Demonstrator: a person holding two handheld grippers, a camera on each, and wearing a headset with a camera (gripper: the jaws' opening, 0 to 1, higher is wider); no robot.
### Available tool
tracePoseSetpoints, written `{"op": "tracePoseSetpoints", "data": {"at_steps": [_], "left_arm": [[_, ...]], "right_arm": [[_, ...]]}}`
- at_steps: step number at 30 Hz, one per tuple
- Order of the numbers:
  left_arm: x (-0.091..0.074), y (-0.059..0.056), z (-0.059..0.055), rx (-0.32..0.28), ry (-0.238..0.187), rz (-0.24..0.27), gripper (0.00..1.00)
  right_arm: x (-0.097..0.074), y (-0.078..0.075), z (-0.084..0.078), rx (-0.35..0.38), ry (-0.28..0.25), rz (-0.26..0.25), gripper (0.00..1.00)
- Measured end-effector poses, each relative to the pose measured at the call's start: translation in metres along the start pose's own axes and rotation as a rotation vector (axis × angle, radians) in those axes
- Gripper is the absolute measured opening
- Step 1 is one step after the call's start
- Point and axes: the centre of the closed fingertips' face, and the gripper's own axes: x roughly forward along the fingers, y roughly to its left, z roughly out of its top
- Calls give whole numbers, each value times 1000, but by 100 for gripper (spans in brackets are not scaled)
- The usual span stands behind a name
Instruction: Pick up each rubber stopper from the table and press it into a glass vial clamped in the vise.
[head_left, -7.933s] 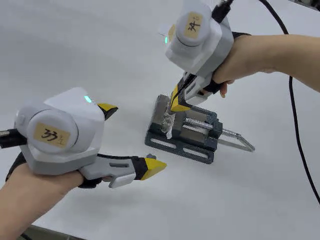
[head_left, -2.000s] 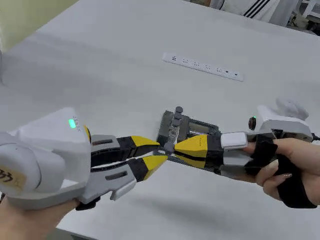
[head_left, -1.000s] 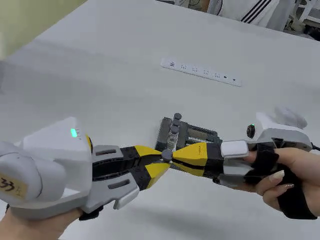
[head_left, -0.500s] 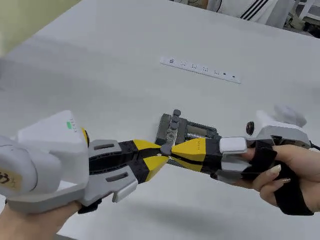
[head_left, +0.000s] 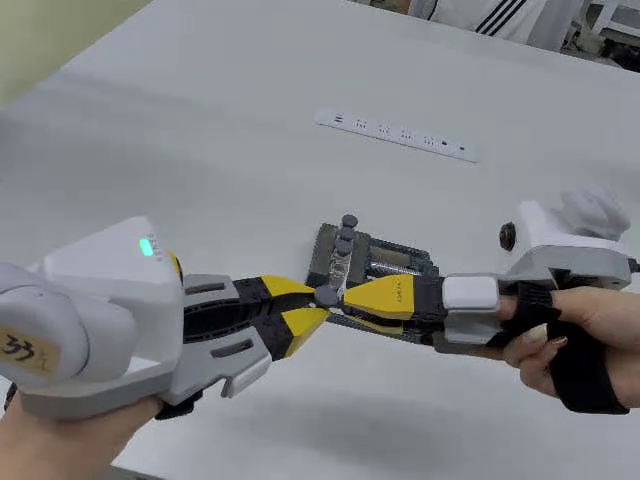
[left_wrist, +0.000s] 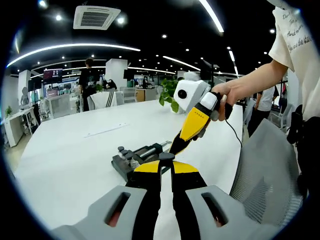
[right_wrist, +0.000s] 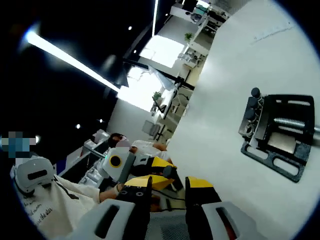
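A small grey rubber stopper (head_left: 327, 295) hangs in the air just in front of the black vise (head_left: 385, 265). My left gripper (head_left: 318, 303) comes in from the left, its yellow-tipped jaws shut on the stopper (left_wrist: 166, 156). My right gripper (head_left: 343, 300) points at it from the right, tip to tip with the left. In the right gripper view the stopper (right_wrist: 169, 172) sits between the right jaws, which stand apart and clear of it. Glass vials (head_left: 343, 250) with grey stoppers in them stand in a row in the vise (right_wrist: 280, 140).
A white power strip (head_left: 398, 134) lies on the white table beyond the vise. A grey mesh chair (left_wrist: 265, 170) stands by the table's edge on the right in the left gripper view. People stand and sit farther back in the room.
Two seconds ago the left jaws were apart and the grippers were separate. They have since met tip to tip, and the left jaws have closed on the stopper.
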Motion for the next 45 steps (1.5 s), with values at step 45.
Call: {"op": "tracePoseSetpoints", "data": {"at_steps": [45], "left_arm": [[10,-17,-16,63,95,-100,3]], "right_arm": [[7,-15,-21,-1324,753,-159,8]]}}
